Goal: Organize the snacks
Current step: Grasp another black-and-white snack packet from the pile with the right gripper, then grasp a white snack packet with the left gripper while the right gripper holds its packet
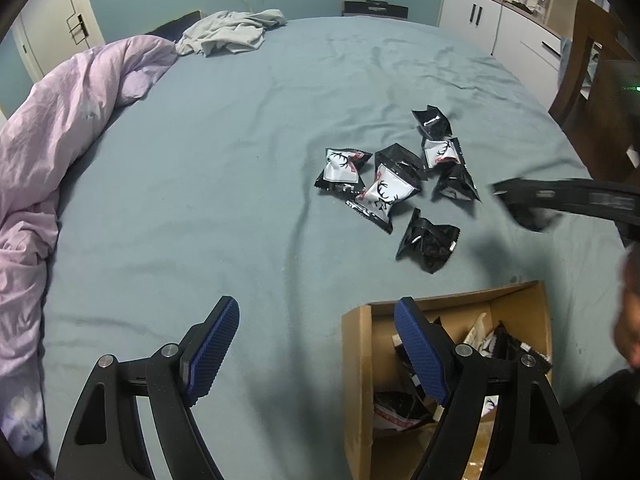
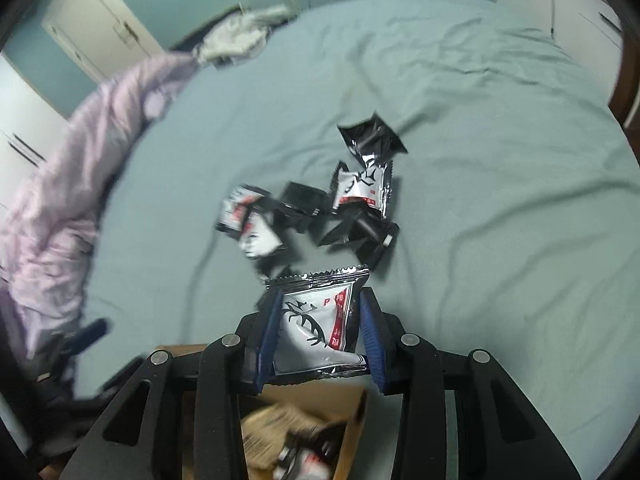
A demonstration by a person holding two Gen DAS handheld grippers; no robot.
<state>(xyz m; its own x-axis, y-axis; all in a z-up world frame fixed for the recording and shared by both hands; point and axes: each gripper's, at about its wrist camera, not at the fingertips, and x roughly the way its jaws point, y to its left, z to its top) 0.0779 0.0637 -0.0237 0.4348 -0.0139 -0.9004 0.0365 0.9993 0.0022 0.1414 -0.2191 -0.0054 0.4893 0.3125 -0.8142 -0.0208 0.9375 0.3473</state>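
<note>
Several black-and-white snack packets [image 1: 384, 188] lie in a loose heap on the teal bedsheet [image 1: 240, 200]; the right wrist view shows the same heap [image 2: 360, 192]. My right gripper [image 2: 320, 296] is shut on one white packet with an antler print [image 2: 316, 328], held above an open cardboard box [image 2: 312, 396]. In the left wrist view that gripper [image 1: 520, 204] appears blurred at the right, just past the heap. My left gripper [image 1: 316, 308] stands open and empty, low over the sheet by the box's left wall [image 1: 360, 360]. More packets lie inside the box.
A bunched purple duvet [image 1: 60, 140] runs along the bed's left side, with grey clothes [image 1: 232, 32] at the far end. White cabinets [image 1: 500, 28] and a wooden chair [image 1: 588, 92] stand to the right. Part of a person [image 1: 628, 312] shows at the right edge.
</note>
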